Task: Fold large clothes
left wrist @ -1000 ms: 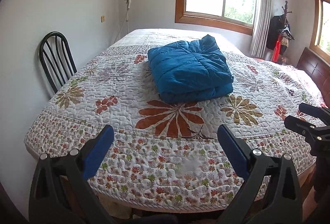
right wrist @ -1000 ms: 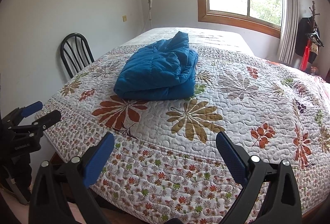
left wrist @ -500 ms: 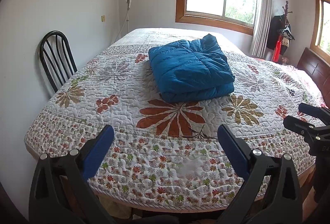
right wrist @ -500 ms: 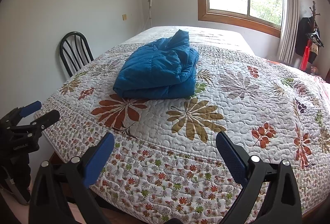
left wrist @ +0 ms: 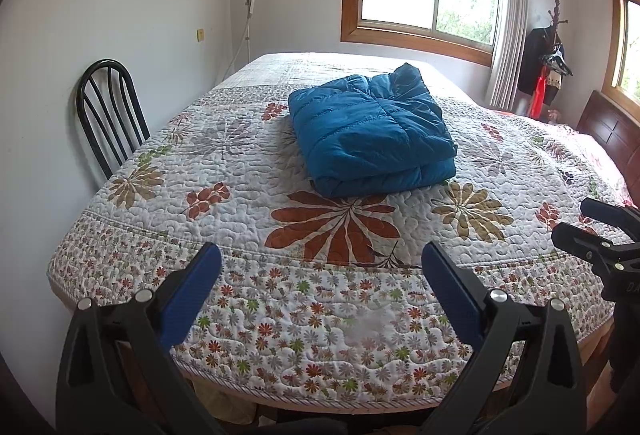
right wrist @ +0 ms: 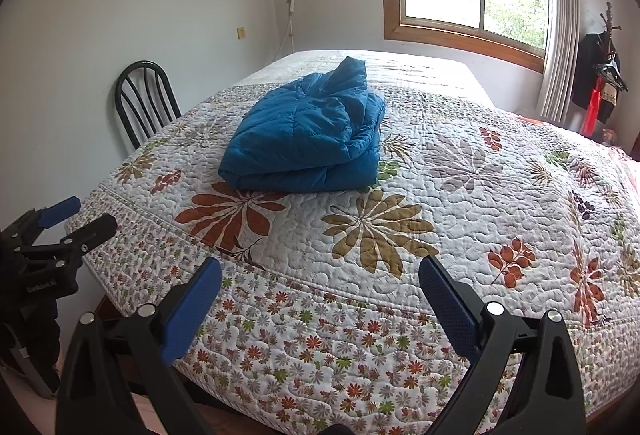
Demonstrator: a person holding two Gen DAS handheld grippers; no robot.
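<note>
- Barely any change in the last second: both views drift slightly, the jacket sits as before.
- Puffy blue quilted jacket [left wrist: 370, 133] lies in a folded bundle mid-quilt on the floral quilted bedspread [left wrist: 280, 299], nothing touching it.
- Left gripper [left wrist: 320, 275] and right gripper [right wrist: 320, 279]: fingers wide apart, empty, held back near the quilt's front edge, well apart from the jacket.
- Judgement: fold looks done; the grippers' stand-off suggests checking.
</note>
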